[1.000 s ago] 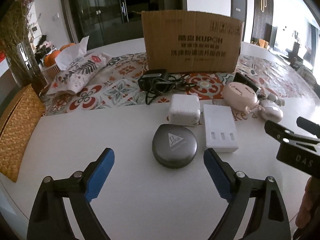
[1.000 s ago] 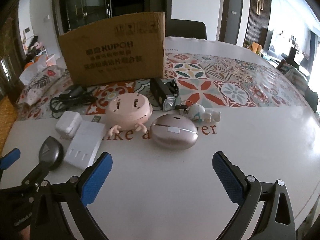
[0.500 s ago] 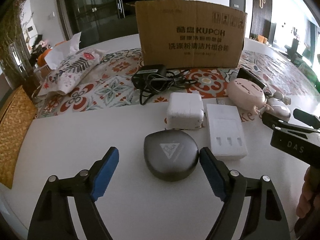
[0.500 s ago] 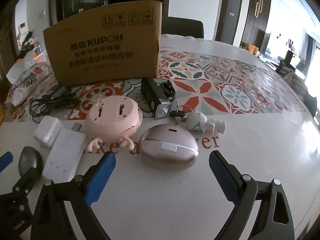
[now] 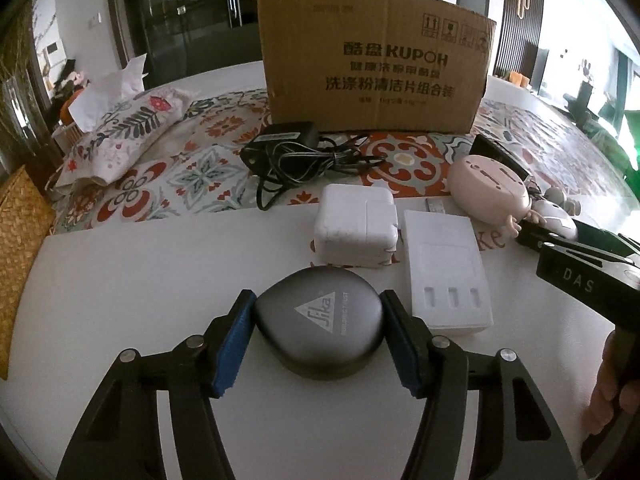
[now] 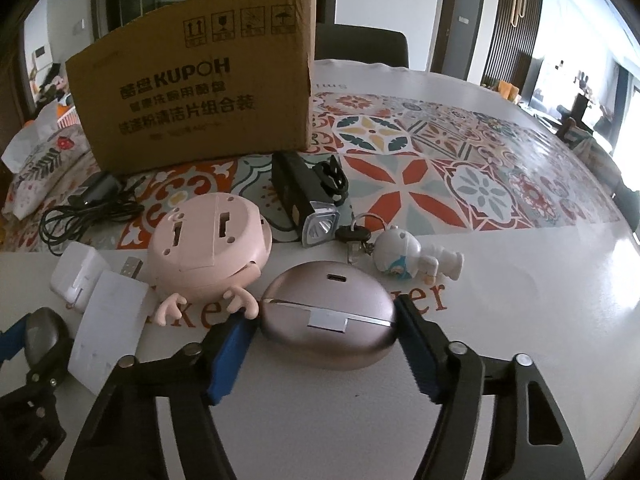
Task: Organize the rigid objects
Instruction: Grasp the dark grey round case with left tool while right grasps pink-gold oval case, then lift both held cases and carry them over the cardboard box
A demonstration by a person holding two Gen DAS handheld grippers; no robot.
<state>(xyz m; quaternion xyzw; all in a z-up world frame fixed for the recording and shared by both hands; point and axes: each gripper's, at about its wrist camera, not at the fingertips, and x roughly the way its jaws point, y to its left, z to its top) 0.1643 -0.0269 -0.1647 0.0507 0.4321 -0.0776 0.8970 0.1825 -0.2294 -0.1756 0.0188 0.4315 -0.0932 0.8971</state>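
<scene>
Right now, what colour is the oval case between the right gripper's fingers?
Metallic rose-pink, seen best in the right wrist view: oval case.

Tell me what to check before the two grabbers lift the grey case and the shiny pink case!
1. Grey case sits between the left gripper pads: ok, a blue pad lies along each side.
2. Rose-gold case sits between the right gripper pads: ok, though whether they press firmly yet: cannot tell.
3. White flat box stays out of the left jaws: ok, it lies just outside the right pad, but close.
4. Pink round toy is apart from the rose-gold case: not ok, its little hands reach almost to the case and the left pad.
5. Cardboard box is open on top: cannot tell.
</scene>
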